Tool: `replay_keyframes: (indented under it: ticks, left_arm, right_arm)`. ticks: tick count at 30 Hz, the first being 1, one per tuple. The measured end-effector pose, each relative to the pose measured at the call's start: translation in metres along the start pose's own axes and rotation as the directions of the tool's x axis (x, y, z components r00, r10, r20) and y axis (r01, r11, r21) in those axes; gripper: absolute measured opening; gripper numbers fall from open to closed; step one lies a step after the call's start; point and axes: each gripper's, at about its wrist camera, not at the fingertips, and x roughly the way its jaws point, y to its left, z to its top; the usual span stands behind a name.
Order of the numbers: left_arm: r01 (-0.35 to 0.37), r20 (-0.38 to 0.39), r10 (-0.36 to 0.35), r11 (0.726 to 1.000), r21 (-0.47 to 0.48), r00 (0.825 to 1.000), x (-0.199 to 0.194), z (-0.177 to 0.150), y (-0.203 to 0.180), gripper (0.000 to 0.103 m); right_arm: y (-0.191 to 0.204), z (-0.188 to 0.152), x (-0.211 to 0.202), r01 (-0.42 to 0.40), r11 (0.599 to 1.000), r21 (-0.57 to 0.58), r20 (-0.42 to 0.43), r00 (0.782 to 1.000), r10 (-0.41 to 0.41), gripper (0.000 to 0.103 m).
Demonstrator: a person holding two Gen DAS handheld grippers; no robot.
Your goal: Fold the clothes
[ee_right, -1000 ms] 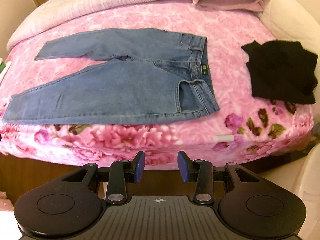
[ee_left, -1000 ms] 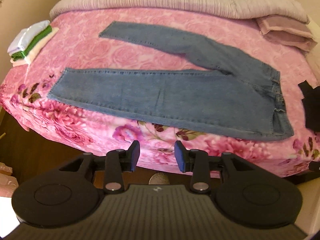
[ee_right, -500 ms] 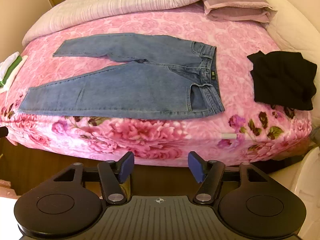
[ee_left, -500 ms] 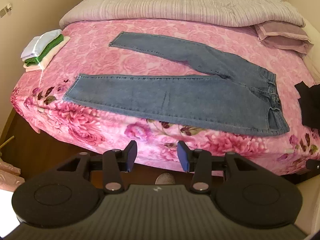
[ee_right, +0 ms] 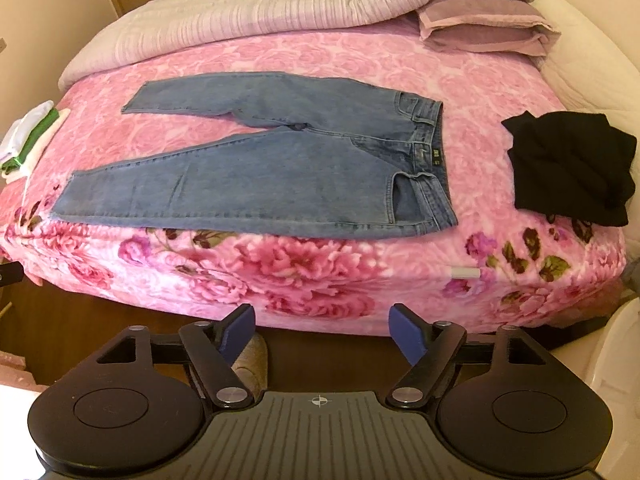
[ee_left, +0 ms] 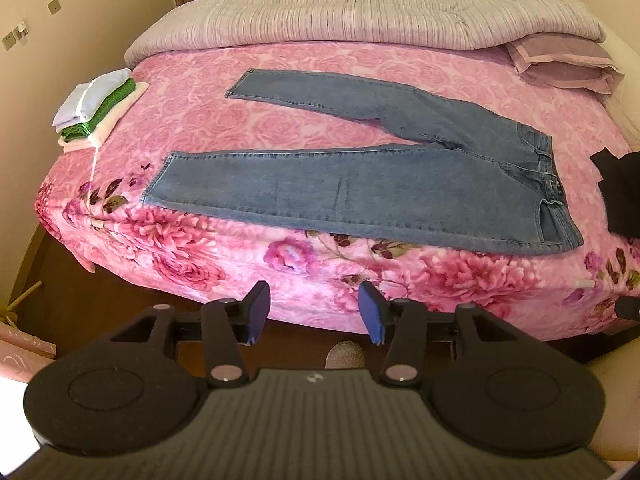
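A pair of blue jeans (ee_left: 360,192) lies flat on the pink floral bed (ee_left: 280,264), legs spread toward the left and waistband at the right; it also shows in the right wrist view (ee_right: 280,184). A black garment (ee_right: 572,168) lies crumpled at the bed's right side, partly seen in the left wrist view (ee_left: 620,192). My left gripper (ee_left: 314,312) is open and empty, held off the bed's near edge. My right gripper (ee_right: 322,332) is open wide and empty, also off the near edge.
A stack of folded clothes (ee_left: 96,112) sits at the bed's left edge. A rolled lilac quilt (ee_left: 360,16) and a folded pillow (ee_right: 484,28) lie at the far side. Dark wood floor (ee_left: 100,292) runs below the bed.
Both grippers have pulled back from the bed, so more of it shows. Both have opened wider, the right one most.
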Motion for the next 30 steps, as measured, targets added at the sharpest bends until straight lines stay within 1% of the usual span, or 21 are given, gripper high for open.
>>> replay_keyframes:
  ticks: [4,12,16,26,30]
  left_arm:
    - [0.000,0.001,0.000,1.000,0.003,1.000,-0.002,-0.002,0.000,0.045]
    - [-0.006,0.006,0.005,1.000,0.004,1.000,-0.002,-0.003,-0.004,0.045]
    - [-0.008,0.010,0.008,1.000,0.005,1.000,-0.003,-0.003,-0.007,0.049]
    - [-0.008,0.013,0.008,1.000,0.002,1.000,0.001,-0.002,-0.012,0.051]
    - [-0.008,0.017,0.008,1.000,0.008,1.000,0.002,0.000,-0.015,0.054]
  right_arm:
    - [0.003,0.000,-0.001,-0.005,1.000,-0.013,0.006,1.000,0.005,0.087]
    - [-0.001,0.001,-0.004,0.002,1.000,-0.014,0.016,1.000,-0.001,0.095]
    - [-0.005,0.002,-0.004,0.008,1.000,-0.013,0.014,1.000,-0.008,0.099]
    - [-0.009,0.004,-0.004,0.017,1.000,-0.017,0.026,1.000,-0.016,0.102]
    - [-0.013,0.006,-0.005,0.020,1.000,-0.018,0.032,0.999,-0.019,0.102]
